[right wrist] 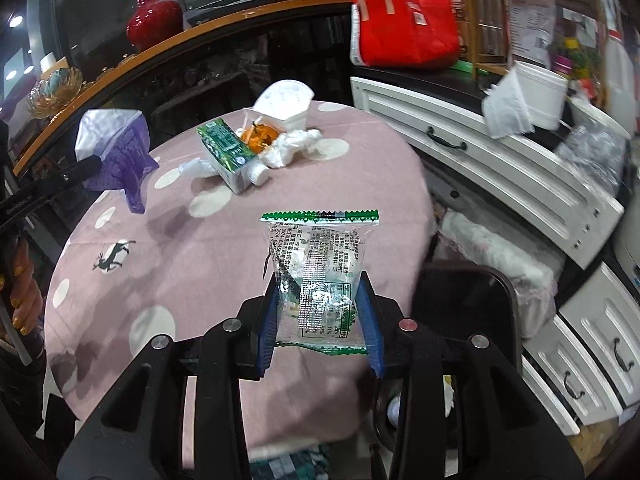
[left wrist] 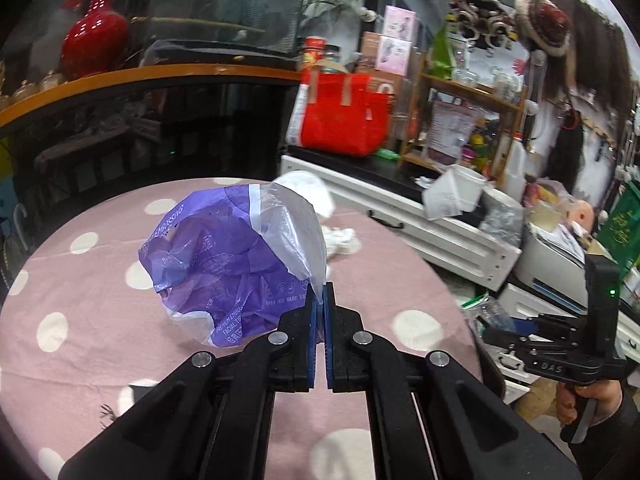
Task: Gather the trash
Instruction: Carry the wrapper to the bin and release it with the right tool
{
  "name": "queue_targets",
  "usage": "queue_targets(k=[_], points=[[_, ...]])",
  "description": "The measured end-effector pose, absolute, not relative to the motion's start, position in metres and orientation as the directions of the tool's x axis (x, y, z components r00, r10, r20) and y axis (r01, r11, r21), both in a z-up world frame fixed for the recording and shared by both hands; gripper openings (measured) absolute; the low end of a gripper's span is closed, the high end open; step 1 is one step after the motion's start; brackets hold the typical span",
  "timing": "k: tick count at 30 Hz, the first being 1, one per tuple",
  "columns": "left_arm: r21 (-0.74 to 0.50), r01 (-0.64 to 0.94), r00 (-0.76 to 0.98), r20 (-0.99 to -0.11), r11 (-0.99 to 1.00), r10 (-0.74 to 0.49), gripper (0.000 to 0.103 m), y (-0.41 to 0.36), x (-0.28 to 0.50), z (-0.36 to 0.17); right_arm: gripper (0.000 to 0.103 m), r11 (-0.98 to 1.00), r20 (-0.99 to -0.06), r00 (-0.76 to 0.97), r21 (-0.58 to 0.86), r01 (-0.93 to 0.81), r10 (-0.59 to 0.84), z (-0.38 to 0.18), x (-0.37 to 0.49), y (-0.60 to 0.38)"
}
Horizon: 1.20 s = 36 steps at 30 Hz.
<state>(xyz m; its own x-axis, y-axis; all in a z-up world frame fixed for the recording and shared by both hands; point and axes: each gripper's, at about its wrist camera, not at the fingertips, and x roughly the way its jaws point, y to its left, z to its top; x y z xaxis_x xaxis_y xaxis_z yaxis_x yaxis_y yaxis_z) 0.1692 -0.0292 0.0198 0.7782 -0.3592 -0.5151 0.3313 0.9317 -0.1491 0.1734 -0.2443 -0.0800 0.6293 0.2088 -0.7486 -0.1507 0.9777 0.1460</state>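
My left gripper point(left wrist: 320, 296) is shut on one edge of a crumpled purple and clear tissue wrapper point(left wrist: 224, 264), which hangs above the pink dotted tablecloth point(left wrist: 80, 300). The right wrist view shows that wrapper point(right wrist: 116, 148) at the far left. My right gripper point(right wrist: 320, 284) is shut on a clear snack wrapper point(right wrist: 316, 256) with green zigzag edges and holds it upright over the table's near side. At the far side of the table point(right wrist: 160, 240) lie a green carton point(right wrist: 226, 152), an orange scrap point(right wrist: 262, 136), a white paper box point(right wrist: 284, 104) and crumpled tissue point(right wrist: 292, 144).
A black bin-like container point(right wrist: 468, 300) stands by the table's right edge, below my right gripper. White drawer cabinets point(right wrist: 480, 152) line the right side, with a red bag point(right wrist: 404, 28) on top. A curved wooden counter carries a red vase point(right wrist: 154, 16) behind the table.
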Motion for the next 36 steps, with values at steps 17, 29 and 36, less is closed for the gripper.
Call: queue_targets(k=[17, 29, 36], points=[[-0.162, 0.536, 0.689, -0.483, 0.829, -0.54, 0.004, -0.138, 0.129, 0.026, 0.037, 0.973, -0.861, 0.5, 0.184, 0.139, 0.091, -0.149, 0.147, -0.358], [-0.117, 0.647, 0.615, -0.504, 0.753, -0.606, 0.004, -0.205, 0.111, 0.024, 0.043, 0.949, -0.936, 0.332, 0.205, 0.241, 0.117, -0.235, 0.168, -0.383], [-0.116, 0.698, 0.558, -0.532, 0.707, -0.637, 0.004, -0.24, 0.106, 0.016, 0.069, 0.929, -0.93, 0.349, 0.229, 0.29, 0.12, -0.239, 0.16, -0.397]])
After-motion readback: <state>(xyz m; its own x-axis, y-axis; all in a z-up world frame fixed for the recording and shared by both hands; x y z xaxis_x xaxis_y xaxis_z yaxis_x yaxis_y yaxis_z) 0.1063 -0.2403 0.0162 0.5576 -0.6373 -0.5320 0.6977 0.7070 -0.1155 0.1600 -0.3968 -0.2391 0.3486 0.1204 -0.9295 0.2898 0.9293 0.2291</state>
